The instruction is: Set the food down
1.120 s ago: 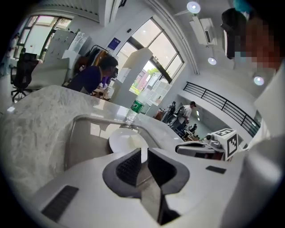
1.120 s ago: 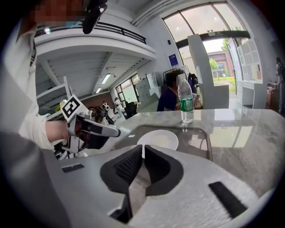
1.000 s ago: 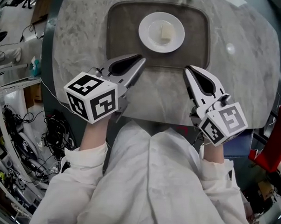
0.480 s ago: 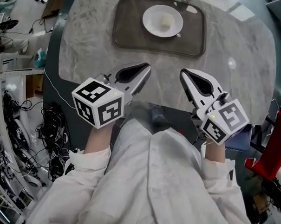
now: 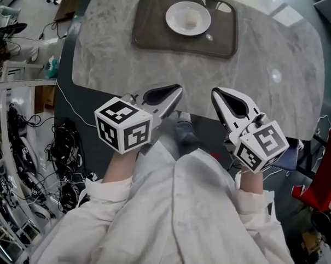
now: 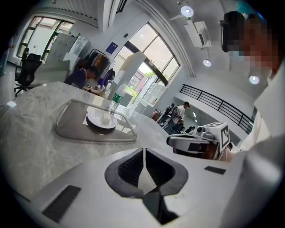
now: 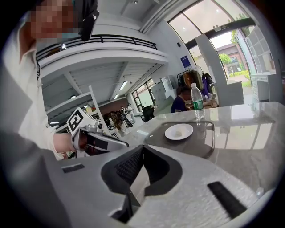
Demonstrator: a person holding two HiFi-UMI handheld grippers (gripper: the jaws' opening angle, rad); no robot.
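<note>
- Nearest, white coat sleeves [image 5: 105, 200] lead up to both grippers, which hang side by side over the table's near edge.
- Left gripper [image 5: 170, 96]: jaws pressed together, with nothing between them in its own view.
- Right gripper [image 5: 224, 102]: jaws likewise closed and empty, just apart from the left one.
- Beyond them lies a bare stretch of the grey marble table [image 5: 256, 61].
- Farther out, a dark tray [image 5: 145, 32] lies flat on the table, well apart from both grippers.
- On the tray sits a white plate [image 5: 173, 19] with the food [image 5: 189, 18], a small pale piece, at its middle.
- Past the tray stands a clear bottle [image 7: 195, 102].
</note>
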